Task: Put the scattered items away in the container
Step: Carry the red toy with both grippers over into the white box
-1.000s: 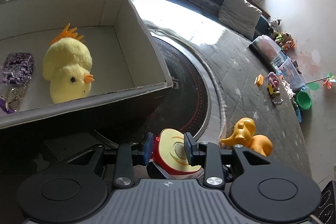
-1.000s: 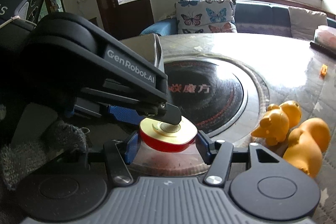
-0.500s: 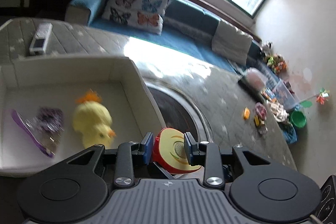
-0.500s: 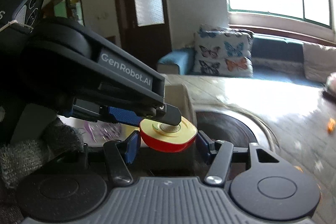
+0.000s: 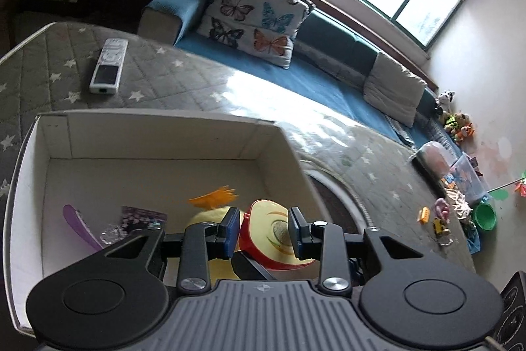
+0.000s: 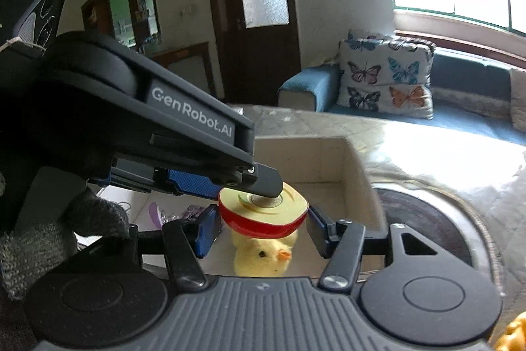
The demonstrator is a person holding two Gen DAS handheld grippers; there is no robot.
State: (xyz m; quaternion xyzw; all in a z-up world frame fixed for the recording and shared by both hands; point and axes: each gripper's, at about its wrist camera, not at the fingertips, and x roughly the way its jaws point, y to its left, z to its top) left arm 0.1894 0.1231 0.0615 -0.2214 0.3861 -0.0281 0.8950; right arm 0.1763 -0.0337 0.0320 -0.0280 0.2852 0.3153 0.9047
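Observation:
A red and yellow round toy (image 5: 277, 236) (image 6: 263, 213) is held by both grippers above the white box (image 5: 157, 134) (image 6: 351, 166). My left gripper (image 5: 263, 232) is shut on its flat faces; it shows in the right wrist view as the black arm from the left. My right gripper (image 6: 261, 229) has its blue pads (image 6: 207, 232) at the toy's rim, the right pad a little apart from it. A yellow plush chick (image 6: 263, 255) (image 5: 213, 213) lies in the box right below the toy.
A purple comb (image 5: 79, 226) and a patterned purple packet (image 5: 138, 217) lie in the box. A white remote (image 5: 108, 66) lies on the quilted grey tabletop behind the box. A dark round inset (image 6: 424, 226) is right of the box. An orange toy (image 6: 513, 334) peeks in at the lower right.
Both grippers have carried the red and yellow toy up and left, from over the dark inset to above the box and chick. The grip looks unchanged.

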